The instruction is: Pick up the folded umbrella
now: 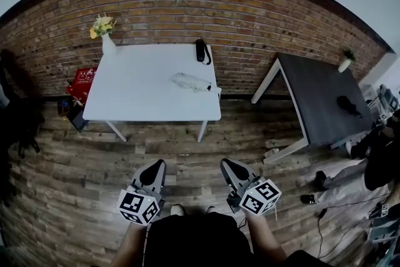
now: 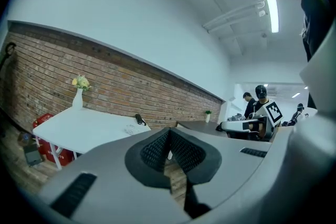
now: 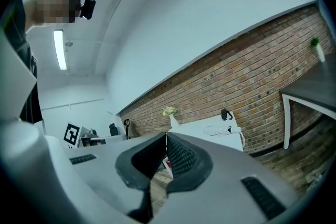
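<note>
On the desk's (image 1: pixel 144 100) far left corner, a vase of flowers (image 1: pixel 105 34) is being carried; the pale folded umbrella (image 1: pixel 192 81) is being borne near its right edge. Over the wooden floor (image 1: pixel 187 144), well short of the desk, the left claw (image 1: pixel 157 164) and right claw (image 1: pixel 227 163) are being held pressed together, nothing pinched.

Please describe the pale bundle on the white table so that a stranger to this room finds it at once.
A white table stands before the brick wall. The pale bundle lies near its right edge. It is long and crumpled, unlike the upright vase of flowers at the back left corner and the small black object at the back edge.
</note>
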`<state>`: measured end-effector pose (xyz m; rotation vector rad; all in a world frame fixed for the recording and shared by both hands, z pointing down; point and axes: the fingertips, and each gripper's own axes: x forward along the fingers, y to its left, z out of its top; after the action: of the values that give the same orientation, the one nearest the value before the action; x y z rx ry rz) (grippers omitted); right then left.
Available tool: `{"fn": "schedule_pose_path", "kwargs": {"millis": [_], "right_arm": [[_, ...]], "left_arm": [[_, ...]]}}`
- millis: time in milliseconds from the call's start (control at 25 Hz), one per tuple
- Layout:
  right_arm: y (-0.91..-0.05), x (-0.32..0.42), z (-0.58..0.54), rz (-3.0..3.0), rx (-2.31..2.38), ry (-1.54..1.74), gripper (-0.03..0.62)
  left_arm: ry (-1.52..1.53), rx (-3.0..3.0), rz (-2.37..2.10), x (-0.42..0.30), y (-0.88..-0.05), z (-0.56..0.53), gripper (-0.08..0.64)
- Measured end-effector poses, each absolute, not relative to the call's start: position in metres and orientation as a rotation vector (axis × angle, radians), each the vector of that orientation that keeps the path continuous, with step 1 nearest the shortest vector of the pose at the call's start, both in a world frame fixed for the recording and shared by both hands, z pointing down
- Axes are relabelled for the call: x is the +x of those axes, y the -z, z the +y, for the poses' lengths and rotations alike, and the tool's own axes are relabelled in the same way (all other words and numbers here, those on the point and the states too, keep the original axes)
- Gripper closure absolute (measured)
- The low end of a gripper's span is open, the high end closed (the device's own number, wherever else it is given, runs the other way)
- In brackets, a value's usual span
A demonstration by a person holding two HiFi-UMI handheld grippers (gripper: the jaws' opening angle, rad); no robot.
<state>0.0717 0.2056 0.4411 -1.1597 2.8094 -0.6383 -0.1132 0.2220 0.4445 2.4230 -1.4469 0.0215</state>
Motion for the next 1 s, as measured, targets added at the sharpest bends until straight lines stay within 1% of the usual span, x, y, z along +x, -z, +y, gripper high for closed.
{"fn": "schedule_pose_path", "kwargs": {"millis": [440, 1000], "right_arm": [[-0.439, 0.056, 0.218, 2.757, -1.287, 0.613, 0.571], [-0.46, 0.053, 0.18, 2.796, -1.266, 0.654, 0.571]], "left_arm": [[-0.007, 2.404, -1.426, -0.162, -0.457, 0.235, 0.548], [-0.045, 2.378, -1.392, -0.147, -0.473, 0.194, 0.548]]}}
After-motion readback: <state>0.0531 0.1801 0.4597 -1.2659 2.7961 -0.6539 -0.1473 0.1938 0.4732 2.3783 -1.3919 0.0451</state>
